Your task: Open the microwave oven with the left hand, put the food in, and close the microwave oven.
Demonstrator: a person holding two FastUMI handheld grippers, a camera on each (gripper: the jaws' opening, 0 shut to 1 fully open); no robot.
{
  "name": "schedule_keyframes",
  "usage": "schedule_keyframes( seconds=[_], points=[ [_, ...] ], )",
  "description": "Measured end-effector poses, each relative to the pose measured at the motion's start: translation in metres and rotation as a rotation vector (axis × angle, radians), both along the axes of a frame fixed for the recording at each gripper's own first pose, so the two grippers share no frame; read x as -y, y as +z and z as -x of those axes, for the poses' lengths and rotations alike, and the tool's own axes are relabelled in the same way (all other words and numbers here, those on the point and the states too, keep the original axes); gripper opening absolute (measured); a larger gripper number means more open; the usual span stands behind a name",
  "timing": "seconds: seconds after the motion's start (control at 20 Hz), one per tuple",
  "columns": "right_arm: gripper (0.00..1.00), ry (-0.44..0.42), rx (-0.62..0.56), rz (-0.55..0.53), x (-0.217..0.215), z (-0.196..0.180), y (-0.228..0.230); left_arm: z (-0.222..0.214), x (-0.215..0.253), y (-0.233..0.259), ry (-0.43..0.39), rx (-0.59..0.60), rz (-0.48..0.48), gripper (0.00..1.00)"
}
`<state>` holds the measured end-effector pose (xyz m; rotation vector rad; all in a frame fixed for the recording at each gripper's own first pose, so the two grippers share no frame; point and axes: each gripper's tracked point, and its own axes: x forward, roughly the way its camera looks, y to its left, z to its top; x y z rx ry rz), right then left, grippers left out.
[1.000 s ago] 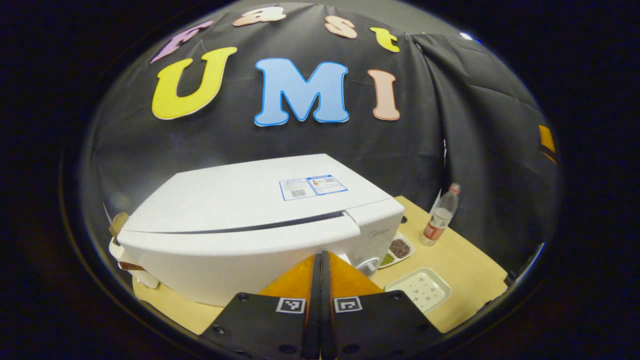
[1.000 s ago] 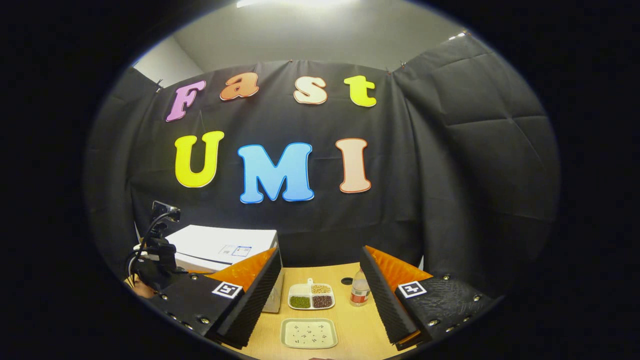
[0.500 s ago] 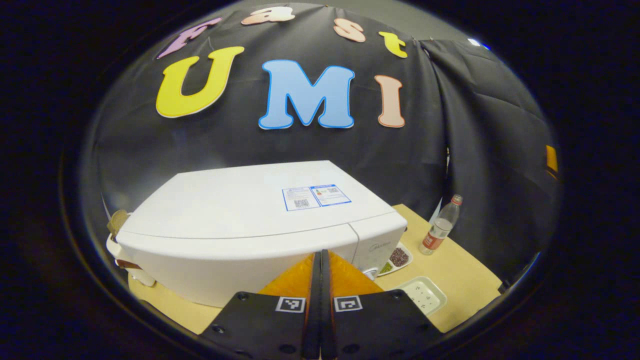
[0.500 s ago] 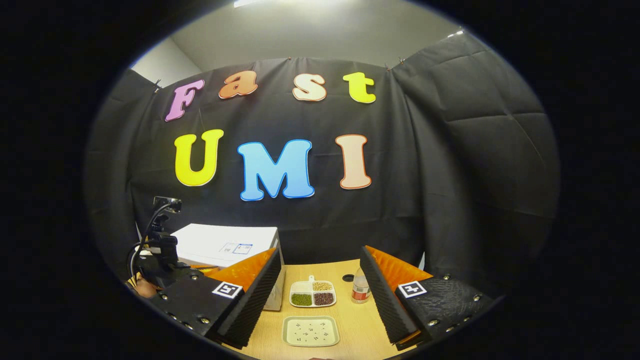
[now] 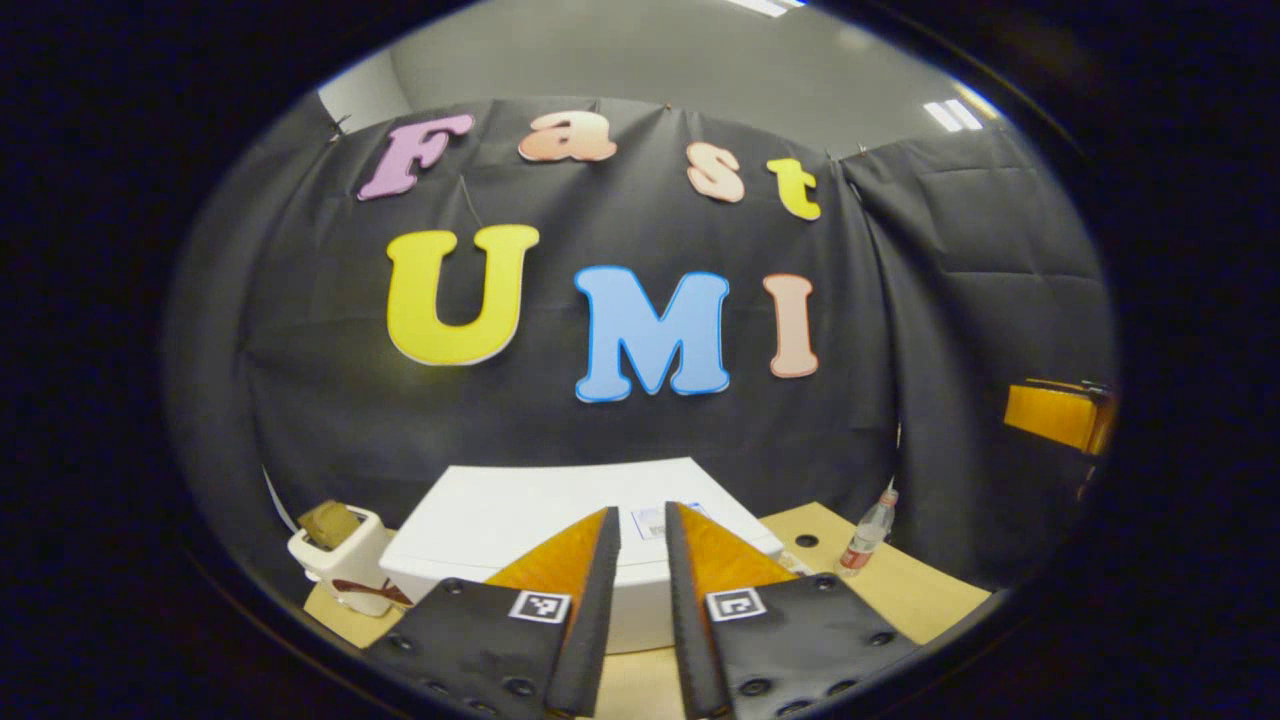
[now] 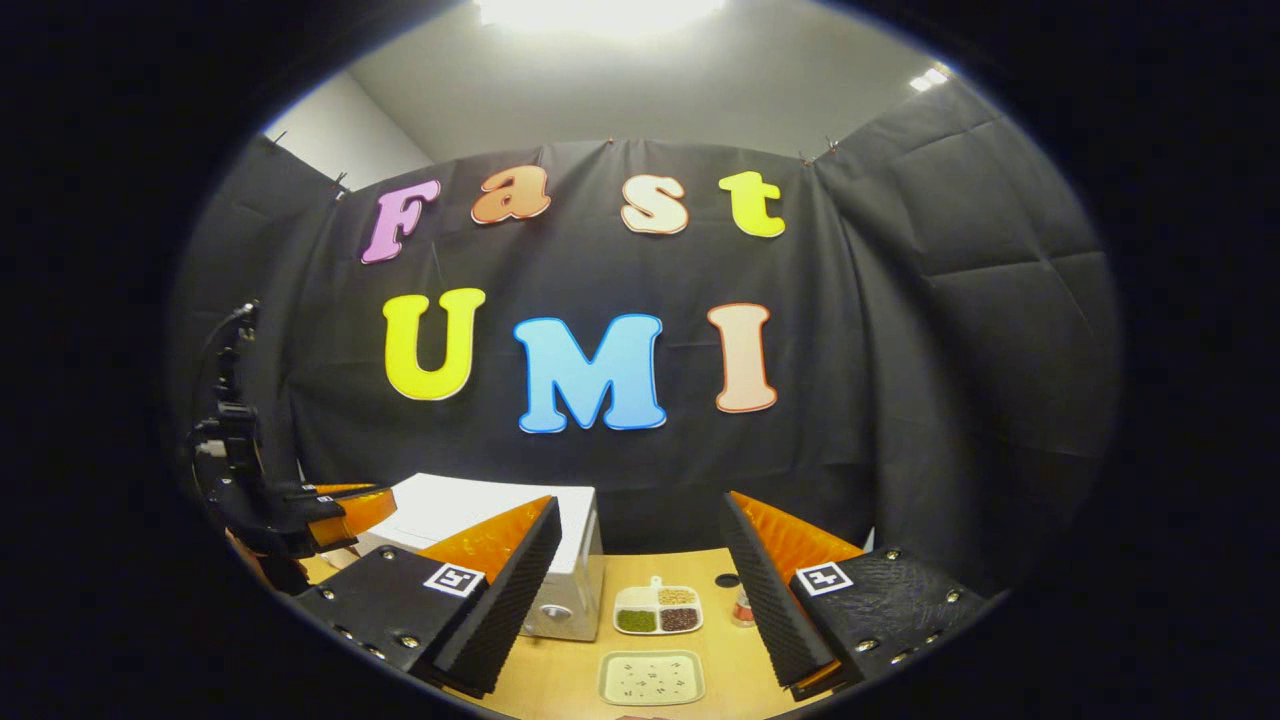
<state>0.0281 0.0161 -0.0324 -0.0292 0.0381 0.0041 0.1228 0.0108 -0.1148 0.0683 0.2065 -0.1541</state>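
Through the left gripper view I have my left gripper (image 5: 640, 560) raised above the counter (image 5: 920, 590), its fingers a narrow gap apart and holding nothing. Off to its left stands a small white container (image 5: 340, 560) with something brown in its top. Straight ahead, beyond the fingertips, sits the white microwave oven (image 5: 520, 515); I see its top and upper front edge, and the door looks closed as far as I can tell. To the right of the fingers a clear bottle (image 5: 866, 520) with a red cap stands upright on the counter near a dark round hole (image 5: 806, 541) in the wood.

Through the right gripper view my right gripper (image 6: 640, 590) is spread wide with nothing between its fingers. Far to its left the left gripper shows in the air, orange finger pointing toward the microwave oven, apart from it. The oven stands just beyond my left finger, its knobbed control side facing the middle of the counter. Between my fingers, farther out, lies a white divided dish of food (image 6: 658, 611) with green, dark and tan portions, just right of the oven and outside it. Nearer to me lies a pale speckled tray (image 6: 651, 677). The bottle peeks out beside my right finger.
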Motion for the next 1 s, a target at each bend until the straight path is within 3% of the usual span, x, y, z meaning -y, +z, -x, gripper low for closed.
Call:
schedule_keyframes(
  seconds=[0.1,0.15,0.3,0.65,0.95,1.0],
  points=[
    [0.97,0.035,-0.004,-0.033,-0.019,-0.001,0.010,0.021,-0.018,0.045,0.026,0.072,-0.029,0.80],
    [0.97,0.042,-0.006,-0.043,-0.026,0.000,0.014,0.029,-0.027,0.065,0.042,0.090,-0.015,0.88],
    [0.97,0.086,-0.003,-0.066,-0.050,0.005,0.034,0.056,-0.054,0.109,0.103,0.116,0.103,0.94],
    [0.97,0.074,0.059,-0.015,-0.080,0.023,0.072,0.094,-0.103,0.160,0.111,0.151,0.083,0.95],
    [0.97,0.065,0.068,0.028,-0.095,0.045,0.076,0.103,-0.109,0.161,0.084,0.152,0.102,0.93],
    [0.97,0.068,0.069,0.031,-0.096,0.047,0.077,0.102,-0.107,0.162,0.081,0.154,0.099,0.96]
  ],
)
